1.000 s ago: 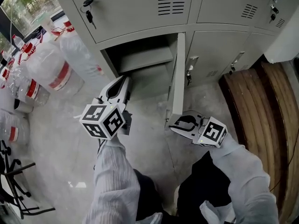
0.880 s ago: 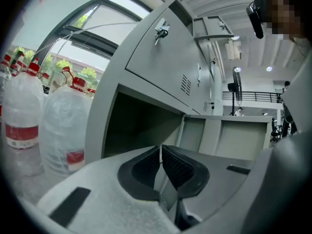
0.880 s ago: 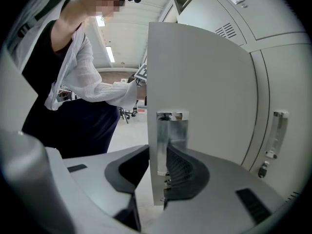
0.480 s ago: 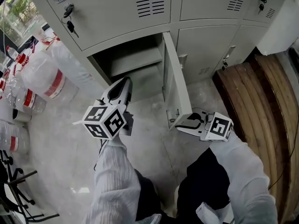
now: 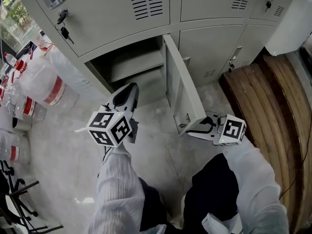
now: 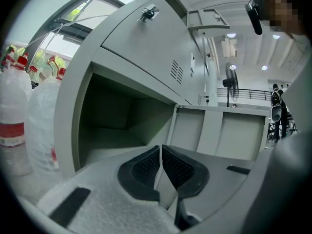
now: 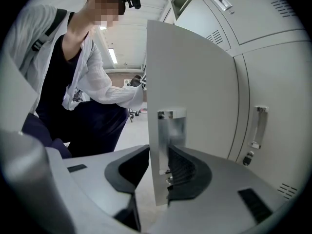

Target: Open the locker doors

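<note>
The floor (image 5: 63,150) is pale grey, mottled stone or concrete, glossy in places. Left of the lockers (image 5: 122,13), big clear water bottles (image 5: 46,84) with red labels crowd beneath a window (image 5: 14,18) that shows green trees. A black stand (image 5: 14,201), perhaps a chair base, sits at the lower left. Brown wooden boards (image 5: 273,111) lie at the right. Round ceiling lights (image 6: 231,35) glow overhead, near a fan (image 6: 228,84).

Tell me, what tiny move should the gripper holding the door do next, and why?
Probably swing the locker door a little wider, toward the closed neighbouring door. The right gripper is clamped on its free edge at the metal handle. The door only sticks straight out from the open compartment, so it looks to have room. The left gripper is shut and empty.
</note>
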`<state>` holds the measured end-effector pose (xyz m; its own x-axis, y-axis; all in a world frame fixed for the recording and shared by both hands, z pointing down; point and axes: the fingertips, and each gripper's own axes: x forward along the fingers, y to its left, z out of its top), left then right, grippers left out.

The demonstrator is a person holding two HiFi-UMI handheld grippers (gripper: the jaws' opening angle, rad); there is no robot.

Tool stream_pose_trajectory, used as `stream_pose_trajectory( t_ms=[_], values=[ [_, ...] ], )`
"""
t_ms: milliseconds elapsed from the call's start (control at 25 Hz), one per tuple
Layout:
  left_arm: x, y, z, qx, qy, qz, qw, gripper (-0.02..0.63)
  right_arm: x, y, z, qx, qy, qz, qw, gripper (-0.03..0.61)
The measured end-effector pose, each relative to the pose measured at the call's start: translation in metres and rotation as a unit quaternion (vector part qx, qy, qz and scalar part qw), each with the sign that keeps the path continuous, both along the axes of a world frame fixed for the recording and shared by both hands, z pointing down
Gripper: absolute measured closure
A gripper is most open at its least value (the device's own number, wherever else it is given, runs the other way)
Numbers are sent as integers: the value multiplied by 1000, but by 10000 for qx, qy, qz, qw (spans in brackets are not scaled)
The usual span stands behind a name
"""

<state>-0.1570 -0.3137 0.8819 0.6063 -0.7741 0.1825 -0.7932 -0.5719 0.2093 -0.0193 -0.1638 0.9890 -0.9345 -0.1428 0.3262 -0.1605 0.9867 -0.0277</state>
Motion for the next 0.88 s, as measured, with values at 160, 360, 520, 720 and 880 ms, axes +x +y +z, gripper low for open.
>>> stream_pose_trajectory(
  t_ms=[160, 360, 520, 720, 880],
  values=[
    [1, 0, 2, 15, -63, 4, 10000, 595, -1, 1, 0, -23, -30, -30, 10000, 470],
    [2, 0, 0, 54, -92, 38, 9999, 595, -4, 0, -1, -90, -139, 19, 9999, 466],
    [2, 0, 1, 58, -88, 76, 9999, 595, -7, 0, 0, -76, -151, 34, 9999, 466],
    [2, 0, 1, 55, -67, 89, 9999, 595, -6, 0, 1, -148, -99, 163, 9997, 457],
    [1, 0, -1, 84, -37, 129, 9999, 595, -2, -2, -12, -275, -444, 430, 9977, 359]
  ],
)
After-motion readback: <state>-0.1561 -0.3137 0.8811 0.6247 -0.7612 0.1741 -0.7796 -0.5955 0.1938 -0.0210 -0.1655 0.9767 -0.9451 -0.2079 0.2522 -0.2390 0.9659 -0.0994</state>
